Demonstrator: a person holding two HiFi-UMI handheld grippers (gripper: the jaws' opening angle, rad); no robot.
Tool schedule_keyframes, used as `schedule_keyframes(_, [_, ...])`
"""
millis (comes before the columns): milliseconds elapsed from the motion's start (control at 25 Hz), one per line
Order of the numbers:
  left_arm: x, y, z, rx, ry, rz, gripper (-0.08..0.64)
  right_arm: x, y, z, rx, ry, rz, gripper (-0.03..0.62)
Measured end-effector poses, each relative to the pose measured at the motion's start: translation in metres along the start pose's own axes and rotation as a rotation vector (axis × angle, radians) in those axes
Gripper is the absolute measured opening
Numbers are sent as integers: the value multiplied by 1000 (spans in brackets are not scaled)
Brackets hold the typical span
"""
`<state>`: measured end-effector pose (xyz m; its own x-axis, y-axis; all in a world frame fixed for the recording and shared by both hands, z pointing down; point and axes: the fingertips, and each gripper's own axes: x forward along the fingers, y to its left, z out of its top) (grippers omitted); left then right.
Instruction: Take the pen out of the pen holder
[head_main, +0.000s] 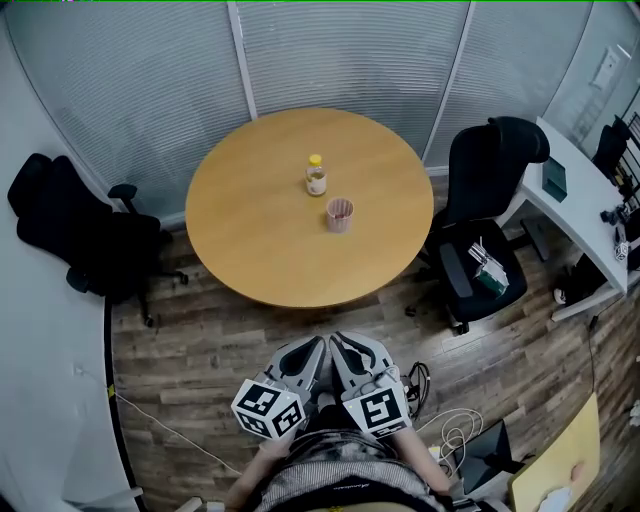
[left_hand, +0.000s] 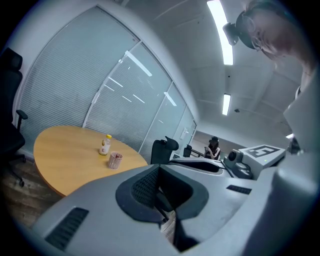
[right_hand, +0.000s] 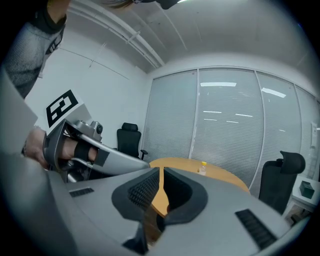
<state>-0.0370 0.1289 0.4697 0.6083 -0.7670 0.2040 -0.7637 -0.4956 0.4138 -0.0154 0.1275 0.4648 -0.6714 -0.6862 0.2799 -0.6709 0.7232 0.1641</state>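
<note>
A pink mesh pen holder (head_main: 340, 214) stands upright near the middle of the round wooden table (head_main: 250, 240); something dark red shows inside it, too small to make out. The left gripper view shows the pen holder (left_hand: 115, 160) far ahead. My left gripper (head_main: 317, 347) and right gripper (head_main: 341, 343) hang side by side close to my body, off the table's near edge, both shut with nothing held. The left gripper (left_hand: 159, 172) points toward the table. The right gripper (right_hand: 161, 174) has its pads together, and the holder is hidden in that view.
A small bottle (head_main: 316, 175) with a yellow cap stands just behind the holder. Black office chairs sit at the left (head_main: 80, 235) and right (head_main: 485, 235) of the table. A white desk (head_main: 575, 205) is at far right. Cables (head_main: 452, 432) lie on the wood floor. Blinds close the back.
</note>
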Motion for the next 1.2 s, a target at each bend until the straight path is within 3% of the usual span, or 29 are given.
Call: schedule_keyframes(1200, [175, 108, 112, 0, -63, 111, 5, 158, -169, 39, -72, -47, 134, 38])
